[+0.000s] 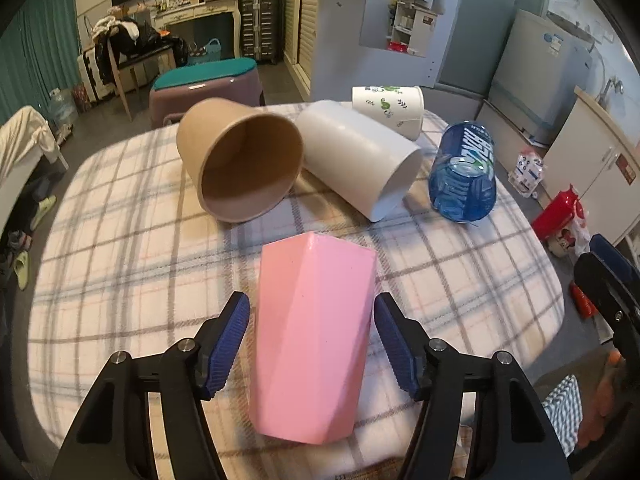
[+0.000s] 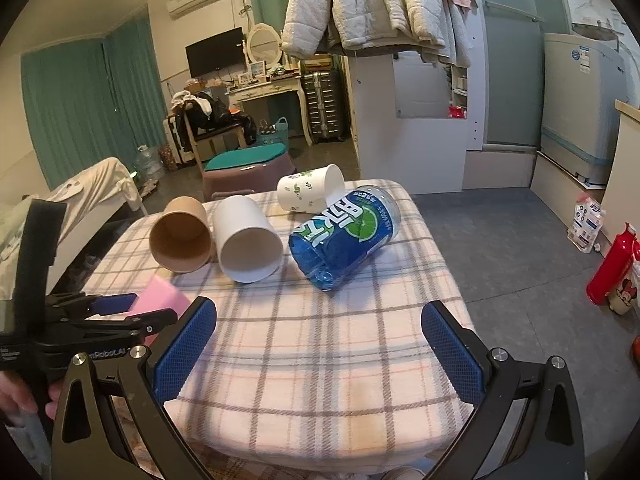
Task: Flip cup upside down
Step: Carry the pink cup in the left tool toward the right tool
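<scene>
Pink and faceted, the plastic cup (image 1: 312,340) is standing on the plaid-covered tabletop (image 1: 120,272) at its near left edge, closed end up and wider mouth down. The left tool (image 1: 312,344) is sitting with its blue pads (image 1: 230,340) on either side of the cup, spread apart with a slim gap at each flank, so it is released. Beyond it, a brown paper cup (image 1: 244,160), a white cup (image 1: 360,160), a leaf-printed white cup (image 1: 388,110) and a blue transparent cup (image 1: 464,172) are lying on their sides. The right tool (image 2: 320,352) is hovering over the tabletop's near edge, spread wide and gripping nothing.
</scene>
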